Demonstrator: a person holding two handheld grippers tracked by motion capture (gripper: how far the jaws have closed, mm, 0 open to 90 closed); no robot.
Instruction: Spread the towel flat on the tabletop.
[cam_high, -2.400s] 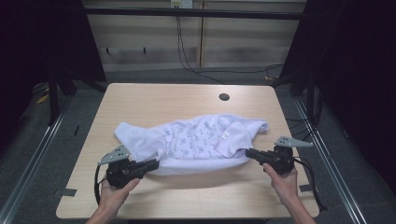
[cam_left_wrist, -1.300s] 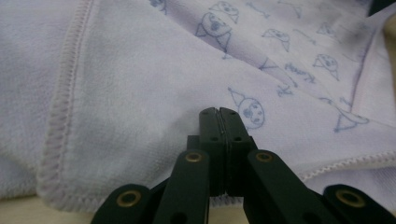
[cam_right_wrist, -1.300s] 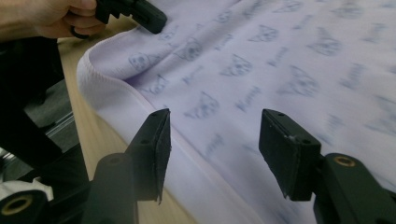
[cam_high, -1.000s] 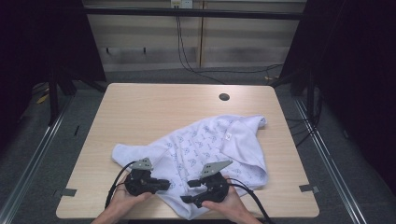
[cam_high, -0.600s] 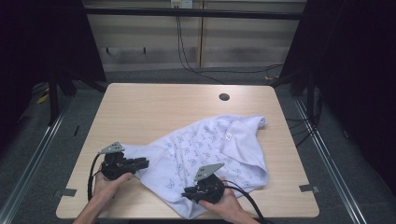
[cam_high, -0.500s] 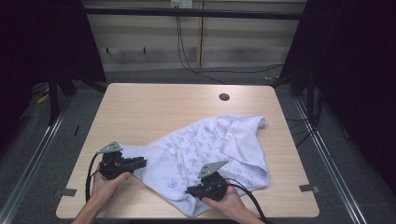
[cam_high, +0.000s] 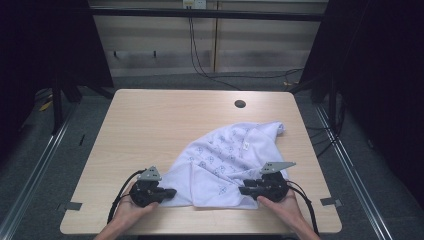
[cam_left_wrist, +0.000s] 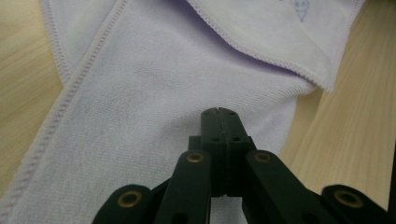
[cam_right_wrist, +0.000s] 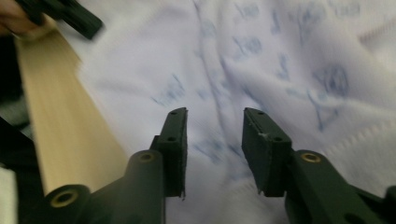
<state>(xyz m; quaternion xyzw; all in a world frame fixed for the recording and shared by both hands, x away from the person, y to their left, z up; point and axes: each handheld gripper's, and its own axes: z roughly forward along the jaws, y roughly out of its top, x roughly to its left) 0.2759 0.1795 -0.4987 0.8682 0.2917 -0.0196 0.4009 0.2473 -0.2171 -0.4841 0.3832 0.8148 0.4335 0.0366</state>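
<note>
Table (cam_high: 150, 125): light wood, round grommet hole (cam_high: 240, 104) at the far edge. Towel (cam_high: 225, 165): pale lilac with a small printed pattern, lying crumpled on the near-right part of the table, one corner bunched up toward the far right, near edge running roughly between the two grippers. Looks like thin terry: light, soft, zero stiffness, will drape and fold wherever it isn't supported, and probably drag on the wood rather than slide. Best hold is a stitched hem or corner, pinched through all layers; a mid-panel grab would just bunch it. Left gripper (cam_high: 167, 191): low at the towel's near-left corner, hand behind it near the table's front edge, pointing right. In the left gripper view its jaws are pressed together over the cloth, hem beside them; can't tell whether any fabric is actually pinched. Right gripper (cam_high: 243, 190): at the near-right edge, pointing left toward the other one, jaws apart over the printed cloth, holding nothing.
</note>
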